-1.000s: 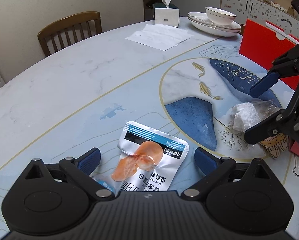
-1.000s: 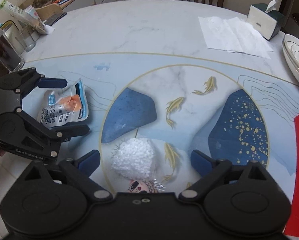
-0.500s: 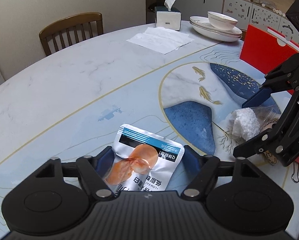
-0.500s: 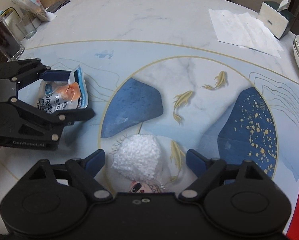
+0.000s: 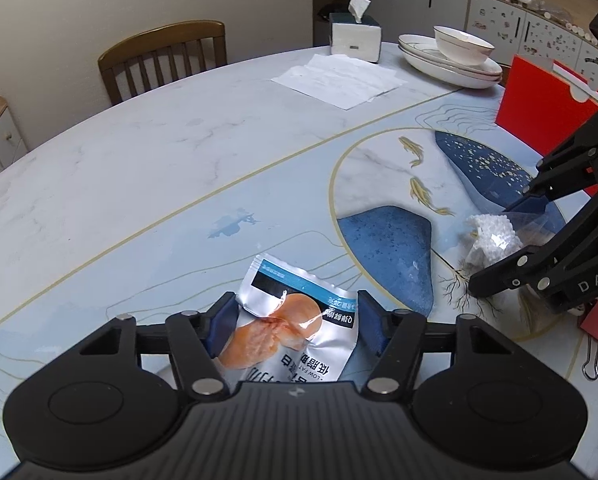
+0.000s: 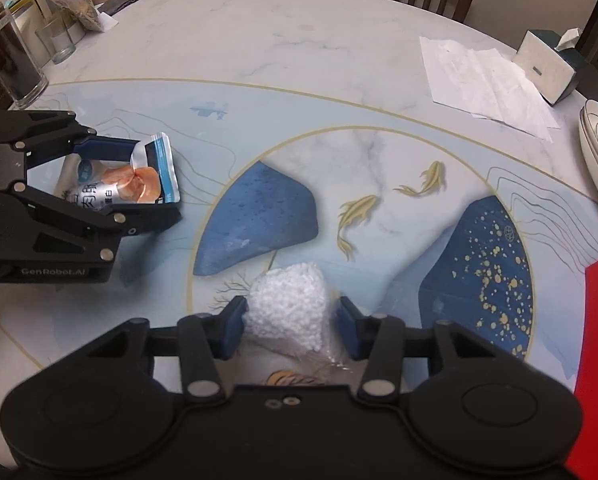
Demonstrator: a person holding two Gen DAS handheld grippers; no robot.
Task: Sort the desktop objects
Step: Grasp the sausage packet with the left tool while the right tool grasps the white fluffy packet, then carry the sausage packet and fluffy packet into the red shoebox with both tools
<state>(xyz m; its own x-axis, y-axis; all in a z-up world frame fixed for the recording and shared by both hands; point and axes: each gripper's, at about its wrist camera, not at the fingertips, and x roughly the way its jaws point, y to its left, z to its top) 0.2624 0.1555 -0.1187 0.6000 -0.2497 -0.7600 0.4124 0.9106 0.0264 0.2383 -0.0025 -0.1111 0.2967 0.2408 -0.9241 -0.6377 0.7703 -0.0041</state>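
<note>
My left gripper [image 5: 295, 328] is shut on a silver snack packet [image 5: 291, 320] with a blue top strip and an orange picture, lifted and crumpled between the pads; it also shows in the right wrist view [image 6: 123, 184]. My right gripper [image 6: 291, 328] is shut on a clear bag of white foam beads [image 6: 287, 304], its blue pads pressing both sides. The bag also shows at the right of the left wrist view [image 5: 493, 236], between the right gripper's fingers [image 5: 531, 204].
A red folder [image 5: 547, 120] and a red binder clip [image 5: 597, 328] lie at the right. Stacked plates with a bowl [image 5: 459, 56], a tissue box [image 5: 355, 36] and white paper [image 5: 339, 80] sit far back. Glass jars [image 6: 15, 64] stand at the left table edge. A chair [image 5: 163, 56] stands behind.
Both grippers went from open to shut: the left closed on the snack packet and lifted it, the right closed on the foam bead bag.
</note>
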